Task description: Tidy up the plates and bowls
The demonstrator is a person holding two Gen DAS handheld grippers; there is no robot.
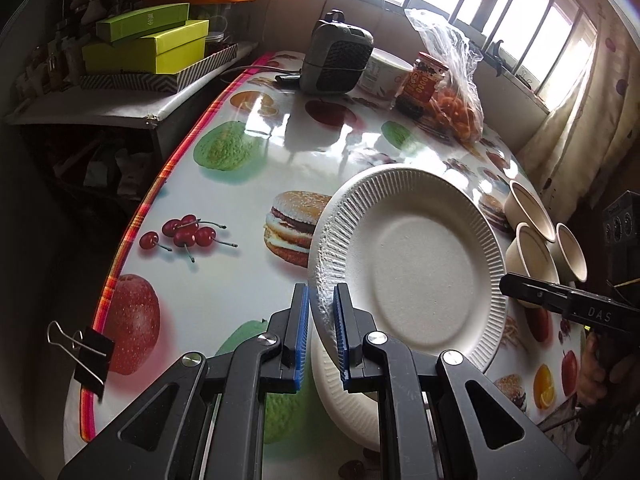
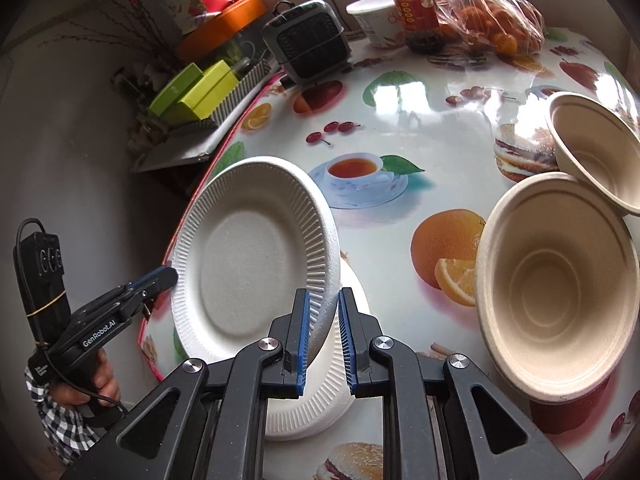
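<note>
Both tools pinch one lifted plate (image 1: 412, 256) by opposite rims: left tool (image 1: 321, 312), right tool (image 2: 323, 316). The second plate (image 2: 320, 392) lies directly beneath, on the surface (image 1: 248, 184).

Daylight pours in from the barred window (image 1: 480, 12) at one o'clock in the left wrist view, blown out to white, and it throws bright glare patches across the glossy surface (image 1: 280, 120) toward twelve o'clock in both views. The shelf side (image 1: 60, 140) at nine o'clock sits in deep shadow, and the corners fall off to black vignette. Fisheye bending curves the surface edge strongly; the centre is sharp, while the rims are softly blurred.
</note>
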